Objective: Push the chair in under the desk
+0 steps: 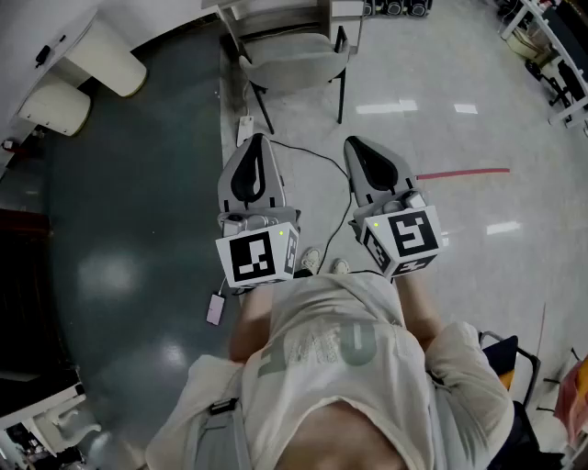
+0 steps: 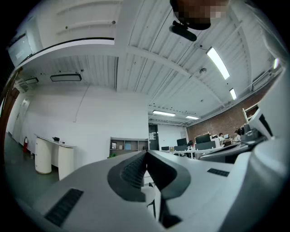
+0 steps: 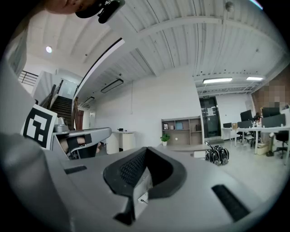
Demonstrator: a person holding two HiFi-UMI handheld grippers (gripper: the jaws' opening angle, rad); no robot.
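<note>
A grey chair [image 1: 296, 61] with black legs stands at the far end of the head view, pulled out a little from the white desk [image 1: 276, 11] behind it. I stand well back from it on the floor. My left gripper [image 1: 260, 139] and right gripper [image 1: 355, 143] are held side by side at waist height, pointing toward the chair. Both are shut, with nothing in them. In the left gripper view the jaws [image 2: 146, 152] meet at their tips, level with the room. The right gripper view shows its jaws [image 3: 146, 150] shut too, with the left gripper [image 3: 84, 135] beside them.
A black cable and a white power strip [image 1: 244, 129] lie on the floor between me and the chair. A small pink device [image 1: 215, 309] lies by my left foot. White rounded cabinets [image 1: 103, 61] stand far left. Black bags [image 3: 216, 154] and office desks [image 3: 253, 131] are further right.
</note>
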